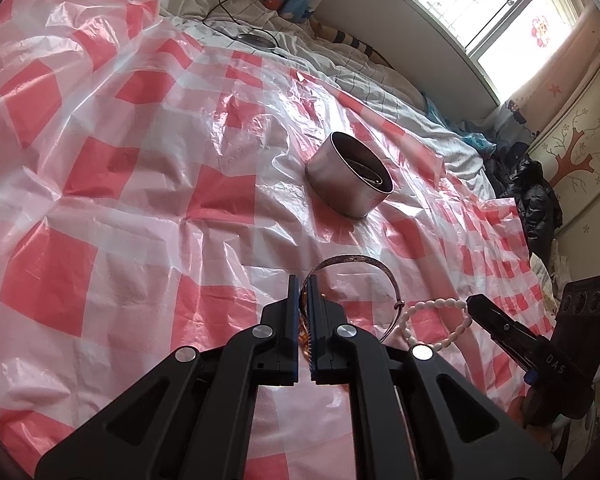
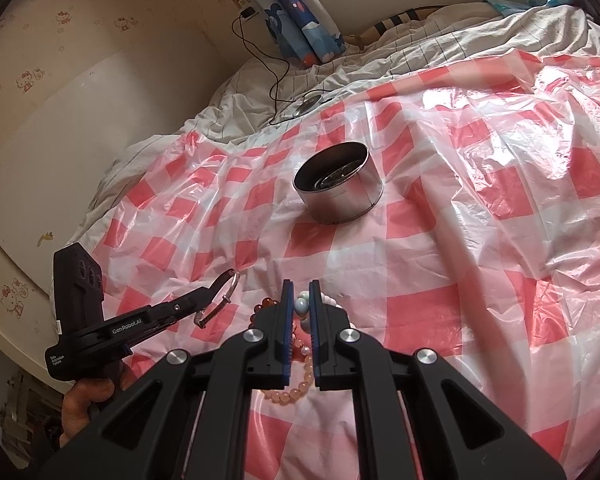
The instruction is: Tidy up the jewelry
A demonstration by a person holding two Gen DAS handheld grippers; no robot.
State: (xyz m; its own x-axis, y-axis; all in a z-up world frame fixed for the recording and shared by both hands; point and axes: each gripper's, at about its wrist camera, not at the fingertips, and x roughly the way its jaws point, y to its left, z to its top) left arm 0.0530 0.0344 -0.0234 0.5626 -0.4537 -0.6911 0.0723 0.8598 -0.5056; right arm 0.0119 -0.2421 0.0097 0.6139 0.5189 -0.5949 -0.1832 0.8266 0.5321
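Note:
A round metal tin (image 1: pixel 332 172) (image 2: pixel 344 200) stands open on the checked sheet, with something shiny inside. My left gripper (image 1: pixel 302 284) (image 2: pixel 210 293) is shut on a thin copper-coloured bangle (image 1: pixel 348 258) (image 2: pixel 231 282), which hangs just above the sheet in front of the tin. To its right, my right gripper (image 2: pixel 300 286) (image 1: pixel 470 305) is shut on a white bead bracelet (image 1: pixel 440 302) (image 2: pixel 300 306), one pale bead pinched between the pads. A peach and orange bead bracelet (image 2: pixel 296 380) lies on the sheet under the right gripper's fingers.
A red-and-white checked plastic sheet (image 1: pixel 140 200) (image 2: pixel 480 240) covers a rumpled bed. A black cable and round disc (image 2: pixel 306 104) lie behind the tin, by a blue cushion (image 2: pixel 300 12). Dark clothes (image 1: pixel 532 188) are heaped at the bed's right edge. A hand (image 2: pixel 88 396) holds the left gripper's handle.

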